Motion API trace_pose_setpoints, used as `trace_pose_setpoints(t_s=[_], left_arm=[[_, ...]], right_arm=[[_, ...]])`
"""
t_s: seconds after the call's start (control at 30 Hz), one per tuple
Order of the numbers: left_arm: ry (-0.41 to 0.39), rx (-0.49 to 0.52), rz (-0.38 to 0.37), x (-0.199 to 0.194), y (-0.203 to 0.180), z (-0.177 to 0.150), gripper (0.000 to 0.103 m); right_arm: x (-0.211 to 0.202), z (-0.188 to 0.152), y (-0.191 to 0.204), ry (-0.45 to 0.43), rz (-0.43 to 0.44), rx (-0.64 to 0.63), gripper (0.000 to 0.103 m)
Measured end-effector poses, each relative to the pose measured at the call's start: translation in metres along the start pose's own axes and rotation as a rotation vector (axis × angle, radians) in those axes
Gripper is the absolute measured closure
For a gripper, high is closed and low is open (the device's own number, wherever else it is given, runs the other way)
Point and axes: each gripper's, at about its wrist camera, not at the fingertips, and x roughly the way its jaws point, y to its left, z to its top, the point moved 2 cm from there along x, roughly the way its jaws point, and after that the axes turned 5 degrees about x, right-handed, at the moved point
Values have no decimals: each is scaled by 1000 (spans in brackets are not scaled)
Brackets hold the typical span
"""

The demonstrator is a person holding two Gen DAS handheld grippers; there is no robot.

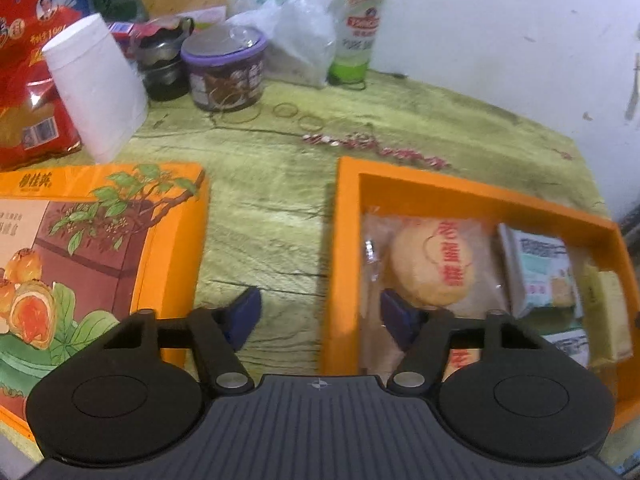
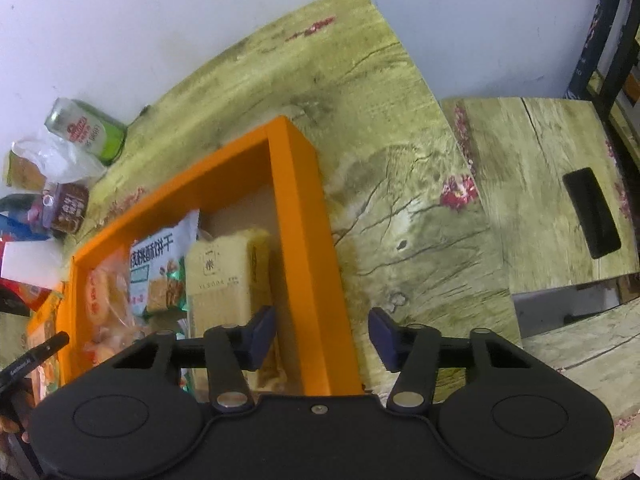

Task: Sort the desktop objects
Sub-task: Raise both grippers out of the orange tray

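Snacks fill the open orange box (image 1: 347, 240), which sits on the green patterned table (image 1: 280, 168): a round pastry (image 1: 434, 264) in clear wrap at one end, a biscuit packet (image 1: 540, 268) in the middle and a pale yellow cake pack (image 2: 224, 276) toward the other end wall. The box's printed lid (image 1: 100, 248) lies face up just beside it, with a strip of bare table between.

Each pair of tongs straddles a side wall of the box. The left gripper (image 1: 320, 320) has one fingertip over the table gap and the other inside, over the wrapped pastry; the right gripper (image 2: 322, 338) has one fingertip inside by the cake pack and one outside. Both stand partly spread, and neither visibly pinches the wall.

Further back stand a white paper cup (image 1: 96, 88), a purple-lidded tub (image 1: 226, 68), a green can (image 1: 358, 24) and a red bag (image 1: 28, 72).

If the aim is to grip and move the box, the inner fingers could catch the pastry's wrap or squash the cake pack. Uneven grips on the two walls could also tip the box and spill the snacks.
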Motion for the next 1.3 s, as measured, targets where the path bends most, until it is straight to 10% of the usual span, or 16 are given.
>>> trace_pose_setpoints(t_s=[0.43, 1.3], left_arm=[[56, 79, -35, 16, -13, -5, 84], [11, 53, -45, 34, -14, 19, 85]], right_arm=[[18, -5, 7, 42, -48, -23, 76], [30, 29, 23, 4, -54, -67, 77]])
